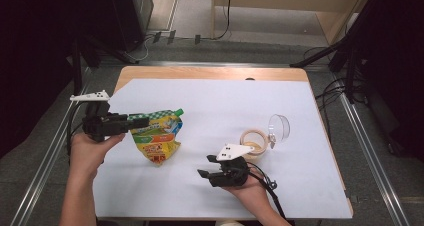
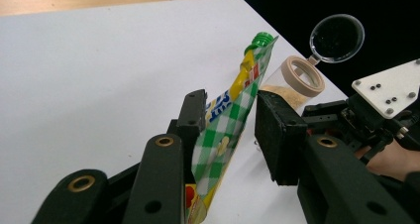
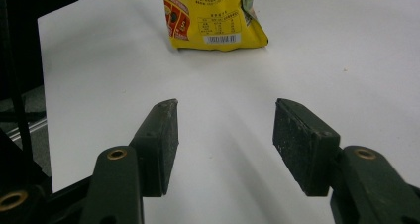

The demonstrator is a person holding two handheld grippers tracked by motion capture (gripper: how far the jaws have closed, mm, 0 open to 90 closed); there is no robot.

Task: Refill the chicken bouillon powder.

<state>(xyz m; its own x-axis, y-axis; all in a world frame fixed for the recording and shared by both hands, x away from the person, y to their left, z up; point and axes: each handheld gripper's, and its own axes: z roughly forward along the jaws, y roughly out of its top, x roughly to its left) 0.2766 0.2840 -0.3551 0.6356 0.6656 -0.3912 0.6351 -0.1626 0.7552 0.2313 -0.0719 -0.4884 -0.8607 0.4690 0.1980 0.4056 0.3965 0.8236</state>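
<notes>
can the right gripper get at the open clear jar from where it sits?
Probably yes: the right gripper is open and empty, and the clear plastic jar with its flipped-back lid stands just beside it, nothing between; it would need turning round.

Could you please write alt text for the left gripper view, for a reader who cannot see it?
A yellow and green-checked pouch with a green cap stands between the left gripper's two black jaws, a gap showing beside one jaw. Behind it on the white table is an open jar with its clear lid flipped back.
</notes>
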